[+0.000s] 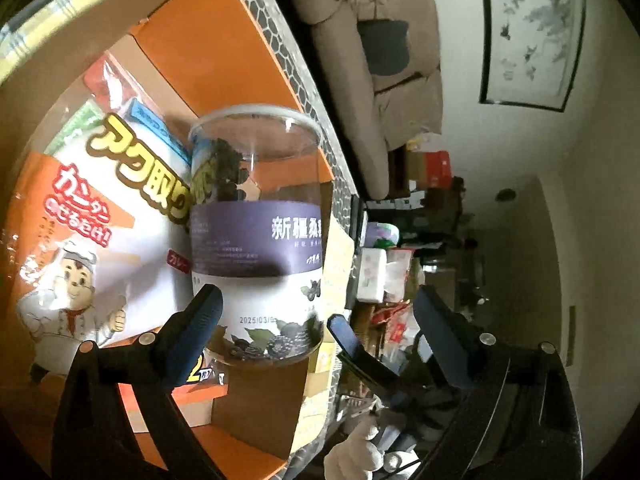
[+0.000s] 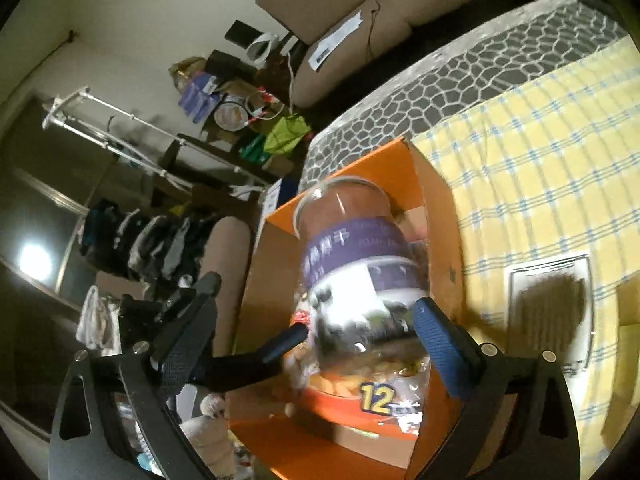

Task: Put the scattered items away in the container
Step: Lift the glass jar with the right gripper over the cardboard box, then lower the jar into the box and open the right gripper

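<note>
One orange cardboard box (image 1: pixel 208 40) (image 2: pixel 380 160) stands open at the counter's (image 2: pixel 460 80) edge. Its far corner reaches over the grey pebble-patterned strip that borders the yellow checked cloth (image 2: pixel 540 160). Past that edge the counter drops away to a tan sofa (image 1: pixel 360 60) and a cluttered floor. On the cloth side the surface beside the box is bare up to a flat white-framed sheet (image 2: pixel 548 312) nearer the counter's other edge.

Inside the box are two things. One is a printed packet (image 1: pixel 120 220) (image 2: pixel 360 396) lying flat against the floor and wall. The other is a clear jar with a purple label band (image 1: pixel 256 240) (image 2: pixel 352 248), tilted on top of the packet with its transparent end toward the box's far wall. The jar fills most of the width between the packet and the wall nearest the counter's edge, so little room is left there.

Both tools reach in over the near rim. The left gripper (image 1: pixel 316 304) is spread wide. One blue pad lies against the jar's lower side, while the other hangs well outside the box wall.

The right gripper (image 2: pixel 318 292) is spread just as wide. One pad is beside the jar's base and the other is clear of it, out over the box's outer side.

One finger of each tool shows in the other's view, close to the jar's base. A white-gloved hand (image 1: pixel 356 452) shows below. The jar is blurred in the right wrist view, so I cannot tell whether the right tool's pad touches it.
</note>
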`<state>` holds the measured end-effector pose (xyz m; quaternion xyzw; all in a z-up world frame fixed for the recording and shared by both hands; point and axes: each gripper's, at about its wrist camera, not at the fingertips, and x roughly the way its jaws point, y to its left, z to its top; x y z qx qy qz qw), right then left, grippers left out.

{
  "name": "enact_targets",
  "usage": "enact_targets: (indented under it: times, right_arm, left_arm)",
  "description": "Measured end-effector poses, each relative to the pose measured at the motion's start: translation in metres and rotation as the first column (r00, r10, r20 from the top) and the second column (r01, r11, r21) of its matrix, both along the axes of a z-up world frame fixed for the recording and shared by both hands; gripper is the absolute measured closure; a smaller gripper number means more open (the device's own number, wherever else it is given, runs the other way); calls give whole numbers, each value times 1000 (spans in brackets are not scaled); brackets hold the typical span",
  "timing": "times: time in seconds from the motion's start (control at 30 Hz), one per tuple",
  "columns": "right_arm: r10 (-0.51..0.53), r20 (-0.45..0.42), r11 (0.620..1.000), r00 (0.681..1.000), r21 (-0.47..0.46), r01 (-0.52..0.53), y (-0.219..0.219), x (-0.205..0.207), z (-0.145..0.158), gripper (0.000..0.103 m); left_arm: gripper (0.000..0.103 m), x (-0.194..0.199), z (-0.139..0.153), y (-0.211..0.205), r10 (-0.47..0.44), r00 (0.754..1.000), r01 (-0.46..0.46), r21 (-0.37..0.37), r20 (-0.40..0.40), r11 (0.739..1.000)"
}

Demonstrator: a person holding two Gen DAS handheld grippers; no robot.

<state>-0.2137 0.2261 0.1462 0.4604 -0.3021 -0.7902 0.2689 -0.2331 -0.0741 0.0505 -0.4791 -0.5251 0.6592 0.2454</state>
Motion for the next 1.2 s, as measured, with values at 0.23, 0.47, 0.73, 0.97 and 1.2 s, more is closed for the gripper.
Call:
enact_targets:
  times: [0.23,0.47,0.73,0.97,1.2]
  right_arm:
    - [70,80,997,994,9,-71,-4,10,-10,10]
    - [141,115,989,983,-49,-136,-17,18,-16,17]
    - [165,126,986,978,-6,-165,-34,14,-27,17]
    - [163,101,986,982,26,-166,-38,11,-22,17]
    - [147,89,988,985,33,-150,-38,6,-25,17]
  left_arm:
    - [6,7,16,-9,-30,999,24,-164,-36,986]
    - [2,-26,62,0,-141,981,83,-361,-135,929]
    - [2,-80,81,42,-347,923,170,-632,-167,756]
    - [2,-105,73,59,-489,864,318,-620,-123,718]
    - [2,-100,62,72,-577,813,409,-633,-73,657]
